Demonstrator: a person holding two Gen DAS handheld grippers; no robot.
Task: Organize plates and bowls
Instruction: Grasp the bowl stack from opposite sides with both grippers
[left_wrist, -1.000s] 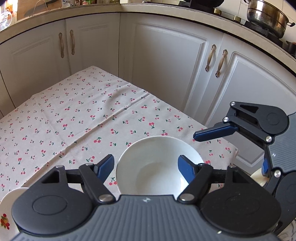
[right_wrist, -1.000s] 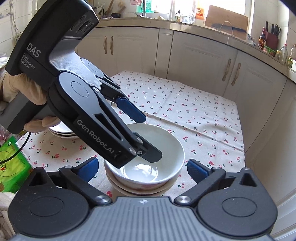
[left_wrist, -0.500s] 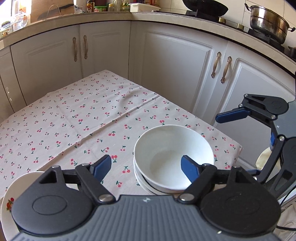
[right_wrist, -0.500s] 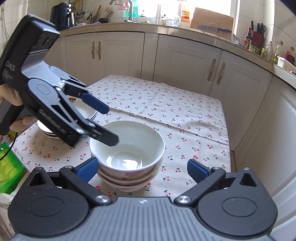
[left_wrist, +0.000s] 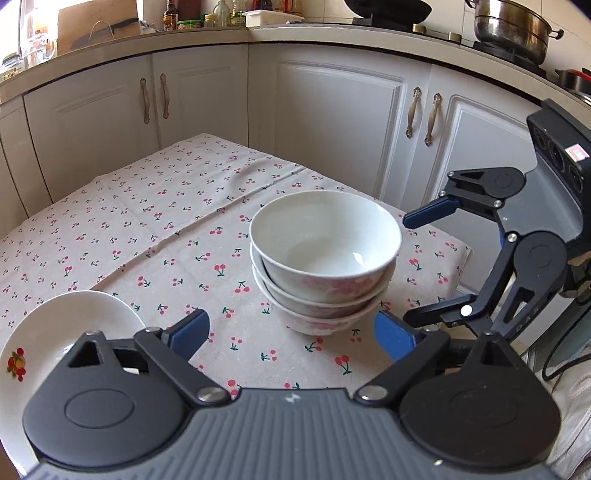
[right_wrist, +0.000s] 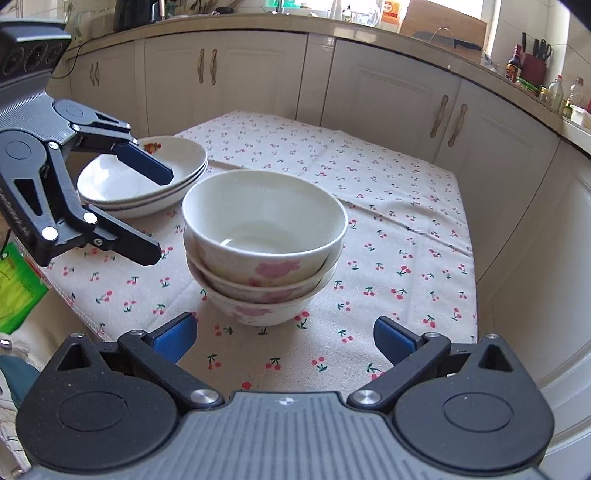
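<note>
Three white bowls with pink flowers stand nested in one stack (left_wrist: 325, 258) (right_wrist: 264, 251) on the cherry-print tablecloth (left_wrist: 147, 236). My left gripper (left_wrist: 291, 332) (right_wrist: 162, 216) has its jaws opening, with nothing between them; it hangs short of the stack and does not touch it. My right gripper (right_wrist: 284, 338) (left_wrist: 410, 269) is open and empty, on the stack's other side near the table edge. A stack of white plates (right_wrist: 140, 181) with a fruit print lies beside the bowls; its top plate (left_wrist: 55, 332) shows at the left wrist view's lower left.
White cabinets (left_wrist: 332, 125) wrap around the table's far sides under a counter that carries bottles and a steel pot (left_wrist: 513, 26). A green bag (right_wrist: 18, 291) hangs off the table edge near the left gripper. The tablecloth's corner (right_wrist: 469, 254) marks the table's drop-off.
My left gripper let go of the top bowl's rim, widened its jaws and drew back from the stack. The bowl stays on the stack. My right gripper sank slightly.
</note>
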